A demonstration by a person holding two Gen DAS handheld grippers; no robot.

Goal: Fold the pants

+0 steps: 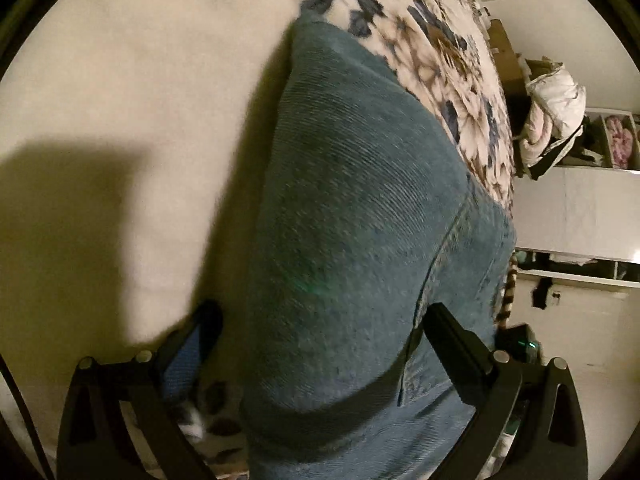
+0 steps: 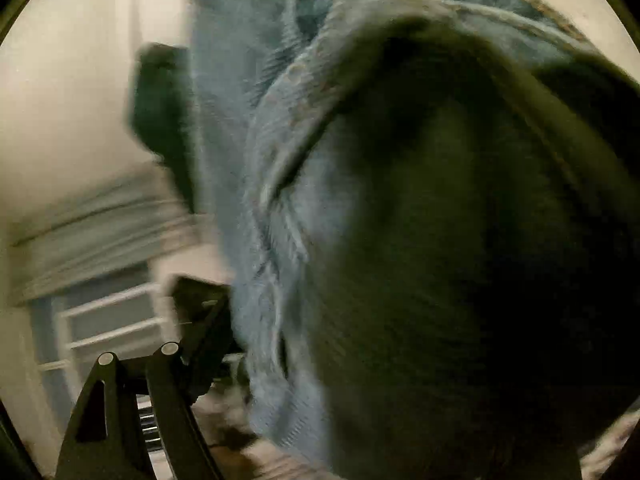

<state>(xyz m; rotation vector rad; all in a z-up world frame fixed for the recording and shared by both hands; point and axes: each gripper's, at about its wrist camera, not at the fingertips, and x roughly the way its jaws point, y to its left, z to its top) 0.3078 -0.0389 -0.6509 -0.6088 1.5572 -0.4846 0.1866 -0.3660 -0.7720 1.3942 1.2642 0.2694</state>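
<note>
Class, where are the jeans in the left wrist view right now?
The jeans fill the centre, between the left hand-held gripper's fingers, with the floral blanket behind.

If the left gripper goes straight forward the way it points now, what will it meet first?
Most likely the blue jeans: the denim already fills the gap of the left gripper and bulges ahead of it. Behind lies the floral blanket, though depth is unclear.

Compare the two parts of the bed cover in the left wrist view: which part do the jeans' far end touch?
The floral-printed part, where the jeans taper to their far end; the plain cream part lies left.
</note>
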